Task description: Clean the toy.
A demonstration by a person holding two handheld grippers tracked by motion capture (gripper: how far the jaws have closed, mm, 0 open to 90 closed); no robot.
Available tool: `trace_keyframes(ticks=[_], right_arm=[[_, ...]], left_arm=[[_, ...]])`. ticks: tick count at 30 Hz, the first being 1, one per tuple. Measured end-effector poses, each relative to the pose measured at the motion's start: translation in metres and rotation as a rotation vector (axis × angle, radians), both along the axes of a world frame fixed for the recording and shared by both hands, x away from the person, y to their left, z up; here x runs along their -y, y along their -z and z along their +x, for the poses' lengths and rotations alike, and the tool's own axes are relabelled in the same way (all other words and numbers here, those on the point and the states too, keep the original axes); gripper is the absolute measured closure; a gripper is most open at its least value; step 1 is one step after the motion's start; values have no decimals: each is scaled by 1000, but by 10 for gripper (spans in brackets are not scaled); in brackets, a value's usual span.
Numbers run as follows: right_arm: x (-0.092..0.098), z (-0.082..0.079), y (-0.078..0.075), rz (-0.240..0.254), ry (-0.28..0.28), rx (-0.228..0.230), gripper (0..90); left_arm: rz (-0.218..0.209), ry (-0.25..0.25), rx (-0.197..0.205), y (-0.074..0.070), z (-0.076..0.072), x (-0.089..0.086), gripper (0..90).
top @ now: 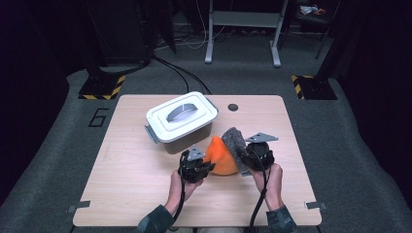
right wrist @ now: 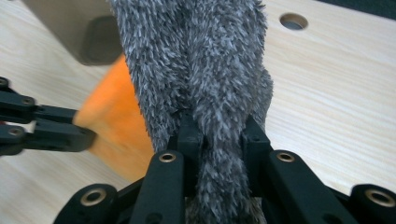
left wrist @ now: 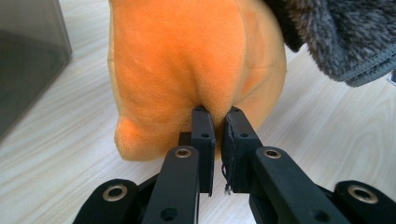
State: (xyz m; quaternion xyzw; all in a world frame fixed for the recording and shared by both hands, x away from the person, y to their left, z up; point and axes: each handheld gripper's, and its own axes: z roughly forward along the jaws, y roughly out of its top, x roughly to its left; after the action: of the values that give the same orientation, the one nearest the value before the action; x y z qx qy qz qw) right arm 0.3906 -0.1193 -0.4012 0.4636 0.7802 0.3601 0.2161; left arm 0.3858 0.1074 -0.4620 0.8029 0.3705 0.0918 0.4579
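At the near edge of the wooden table (top: 126, 194), your two hands come in from the bottom, each carrying a black gripper with a cable trailing back along your sleeve. Your left gripper (top: 206, 166) points rightward at the orange plush piece (top: 221, 158), and in the left gripper view its jaws are pressed nearly together, pinching a fold of that orange fabric (left wrist: 187, 70) at the tips (left wrist: 217, 116). Your right gripper (top: 243, 158), just right of the orange piece, clamps a shaggy grey fabric (top: 234, 138); in the right gripper view the grey pile (right wrist: 201, 70) bunches between the two jaws (right wrist: 219, 135) and rises away from them. The grey fabric drapes over the upper right side of the orange piece, touching it, and the orange piece rests on the table between your two grippers, near the middle of the tabletop. Just beyond it, to the far left, stands a white lidded storage box (top: 180, 121) with a recessed handle on its lid, close beside the orange piece. Farther right, a small round hole (top: 233, 107) sits in the tabletop near the far edge.
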Motion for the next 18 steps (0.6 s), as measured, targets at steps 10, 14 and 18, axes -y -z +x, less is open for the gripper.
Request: trace_keyframes(ticks=[10,14,18], right_arm=[[-29,7,11,-81,-41,-19,748],[-33,10,14,-93,-35,-21,749],[-29,11,16,-92,-29,-26,749]], left_arm=[[33,-9,-8,6,1,0,837],[30,-25,-15,9,3,-3,836],[27,-31,-17,12,4,-5,834]])
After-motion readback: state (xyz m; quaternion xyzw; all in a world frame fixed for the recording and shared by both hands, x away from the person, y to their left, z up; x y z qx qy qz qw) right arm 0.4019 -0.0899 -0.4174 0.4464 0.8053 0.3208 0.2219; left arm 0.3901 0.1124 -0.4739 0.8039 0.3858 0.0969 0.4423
